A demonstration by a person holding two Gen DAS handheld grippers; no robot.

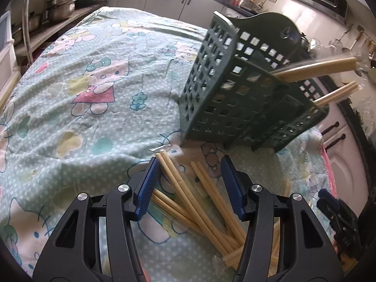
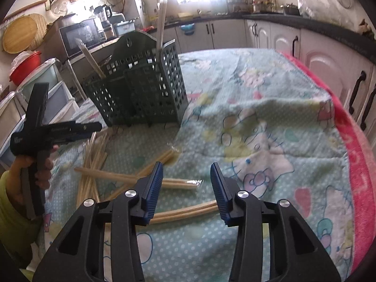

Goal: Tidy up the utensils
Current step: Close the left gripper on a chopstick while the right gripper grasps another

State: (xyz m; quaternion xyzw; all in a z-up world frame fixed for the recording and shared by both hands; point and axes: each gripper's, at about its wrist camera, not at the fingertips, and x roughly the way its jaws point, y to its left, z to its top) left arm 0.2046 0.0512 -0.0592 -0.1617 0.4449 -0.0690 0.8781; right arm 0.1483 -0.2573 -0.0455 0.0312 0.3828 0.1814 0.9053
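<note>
In kitchen: cartoon-print cloth [image 2: 270,98] covering table.

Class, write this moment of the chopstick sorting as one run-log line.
left claw: open over chopsticks | right claw: open, empty | basket: upright, few chopsticks in | rest loose on cloth

Both wrist views angled down, close, sharing chopsticks [image 1: 188,197], basket [image 2: 141,82]

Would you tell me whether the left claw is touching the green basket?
Apart. The left wrist view shows the left claw low over the chopsticks, with tablecloth visible between its tips and the green basket.
</note>
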